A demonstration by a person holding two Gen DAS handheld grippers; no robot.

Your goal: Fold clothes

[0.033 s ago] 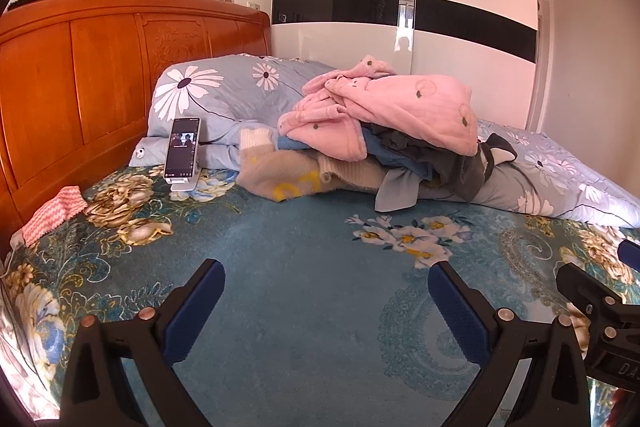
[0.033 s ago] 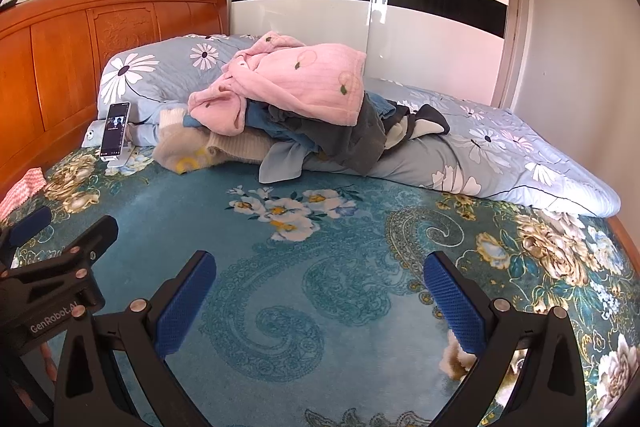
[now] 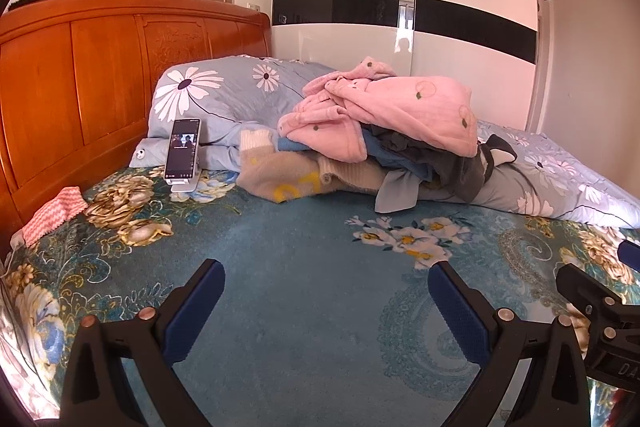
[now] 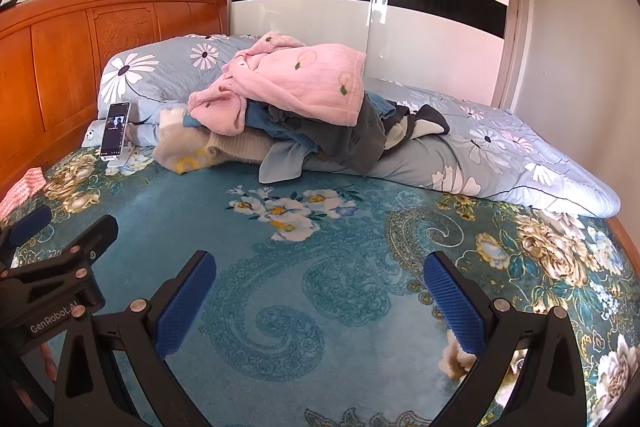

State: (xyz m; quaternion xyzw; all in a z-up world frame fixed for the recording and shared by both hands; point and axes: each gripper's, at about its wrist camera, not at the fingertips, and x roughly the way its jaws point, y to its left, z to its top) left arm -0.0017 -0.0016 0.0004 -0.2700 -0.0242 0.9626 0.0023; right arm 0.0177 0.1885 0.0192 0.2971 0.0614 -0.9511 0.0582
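Left gripper point(image 3: 326, 301) gapes empty over teal floral bedspread point(image 3: 304, 367), wardrobe point(image 3: 404, 39) behind

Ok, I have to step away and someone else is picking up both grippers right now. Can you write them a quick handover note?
Left gripper: open, empty, above the teal bedspread.
Right gripper: open, empty, beside it.
Clothes pile: unfolded heap at the far side of the bed, pink fleece garment on top, leaning on the blue floral duvet.
Phone propped near the headboard.
Done: nothing folded.
Left: pull each garment onto the bedspread and fold it.
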